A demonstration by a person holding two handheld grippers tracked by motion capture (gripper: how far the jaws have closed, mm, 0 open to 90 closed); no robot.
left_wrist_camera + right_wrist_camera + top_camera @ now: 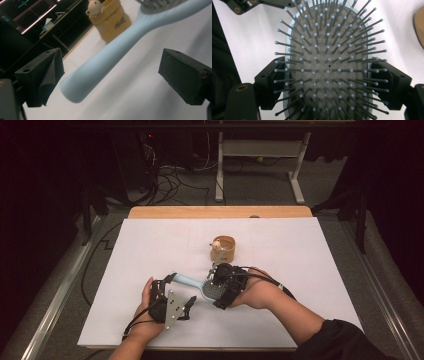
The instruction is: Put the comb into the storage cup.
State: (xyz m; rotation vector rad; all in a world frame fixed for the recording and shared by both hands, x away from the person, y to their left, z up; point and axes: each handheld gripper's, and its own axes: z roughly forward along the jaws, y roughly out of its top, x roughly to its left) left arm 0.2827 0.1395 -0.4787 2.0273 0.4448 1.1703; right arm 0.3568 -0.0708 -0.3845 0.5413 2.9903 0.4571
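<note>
On the white table (150,245), toward the person's side, a pale blue hairbrush (192,283) is held between the two hands, its handle running left toward the left gripper (188,306) and its head at the right gripper (216,282). The brush has a smooth, rounded handle that widens slightly at its blunt end, and an oval head with a grey dotted cushion set in a light blue rim. Thin grey bristles with small ball tips stand out of the cushion in rows.

The right gripper view looks straight onto the bristle face of the hairbrush (329,66); the right gripper (329,85) is pinching the head by its two edges, a black jaw pressed against the rim on either side. Along the top edge of that view, part of the other gripper shows against the white surface.

The left gripper view shows the hairbrush (105,60) from the other end: the handle slants across between the jaws of the left gripper (111,77), which stand spread wide, neither pad touching it. The handle end hangs close to the left-hand jaw, above the table (140,100). That view also shows a tan cup (111,21) with dark lettering on its side and a small cream bear figure (95,8) perched on its rim.

From the high view the tan cup (223,248) stands just beyond the right gripper, near the middle of the table, and both forearms come in from the bottom edge.
</note>
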